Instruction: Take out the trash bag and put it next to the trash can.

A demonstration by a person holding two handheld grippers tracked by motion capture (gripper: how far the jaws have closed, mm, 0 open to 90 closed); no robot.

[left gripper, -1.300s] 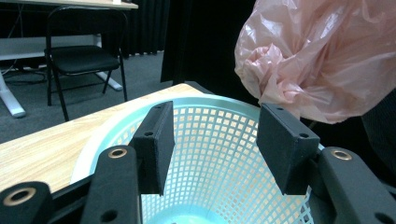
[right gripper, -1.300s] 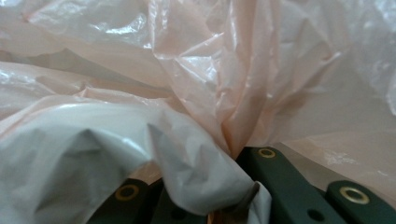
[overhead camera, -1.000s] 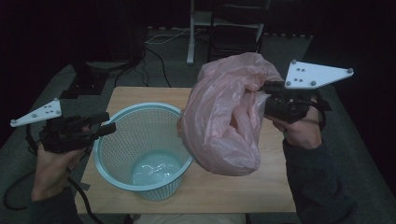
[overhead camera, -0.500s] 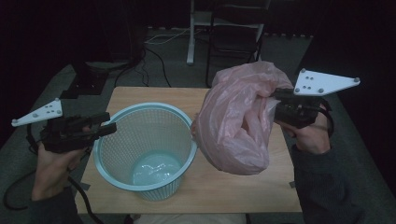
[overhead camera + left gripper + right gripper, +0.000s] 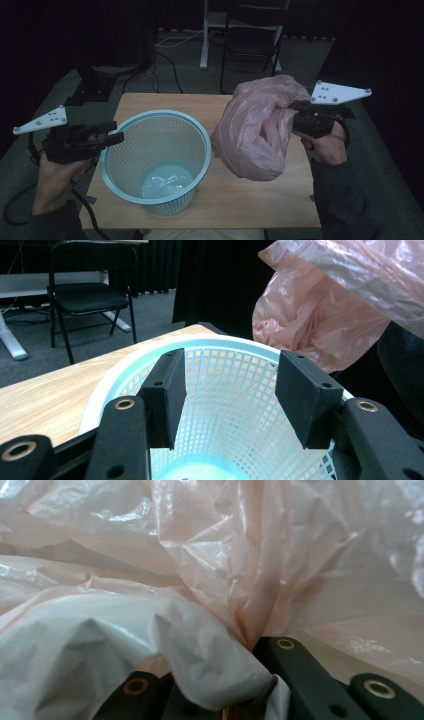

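Right hand (image 5: 327, 145) level, jaws on bag (image 5: 255, 135)

High view above table (image 5: 250, 200); claw views close, probably level, sharing basket (image 5: 225, 365) and bag (image 5: 210, 580).

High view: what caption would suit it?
Right hand-held gripper clamps a pink plastic bag beside a mesh basket.

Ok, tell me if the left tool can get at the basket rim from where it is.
Probably yes. The left tool is open beside the basket, its near rim between the jaws, nothing in between. The pink bag hangs apart, in the right tool.
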